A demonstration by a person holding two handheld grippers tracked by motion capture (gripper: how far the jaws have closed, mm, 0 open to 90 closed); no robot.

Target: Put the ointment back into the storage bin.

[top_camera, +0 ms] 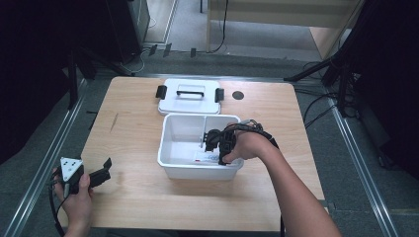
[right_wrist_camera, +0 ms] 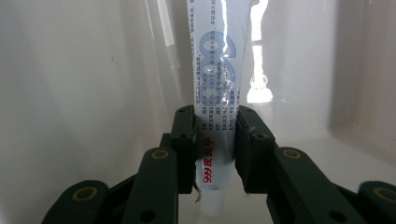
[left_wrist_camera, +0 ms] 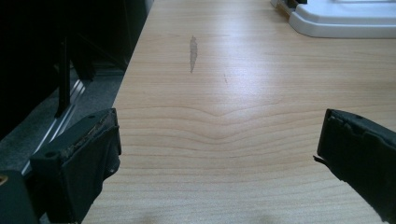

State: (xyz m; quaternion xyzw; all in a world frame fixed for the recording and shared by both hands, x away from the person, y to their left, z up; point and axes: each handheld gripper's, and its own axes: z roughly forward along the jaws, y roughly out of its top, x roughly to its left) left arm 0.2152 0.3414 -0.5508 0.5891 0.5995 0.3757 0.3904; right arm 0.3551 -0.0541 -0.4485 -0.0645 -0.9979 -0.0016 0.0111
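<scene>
A white plastic bin (top_camera: 168, 148) stands open in the middle of the wooden table (top_camera: 128, 138). My right gripper (top_camera: 213, 148) reaches down into it, shut on a white and blue tube (right_wrist_camera: 215, 93) with red print near its cap end. The tube (top_camera: 205, 158) lies low against the bin's near wall. In the right gripper view both jaws press the tube's sides, its white cap pointing toward the camera. My left gripper (top_camera: 101, 173) rests at the table's near left corner, open, with bare wood between its jaws (left_wrist_camera: 215, 149).
The bin's white lid (top_camera: 190, 101) with black latches and a handle lies flat behind the bin; its edge (left_wrist_camera: 345, 23) appears ahead of the left gripper. A small dark disc (top_camera: 238, 95) sits beside the lid. A grey scuff (left_wrist_camera: 193, 49) marks the wood.
</scene>
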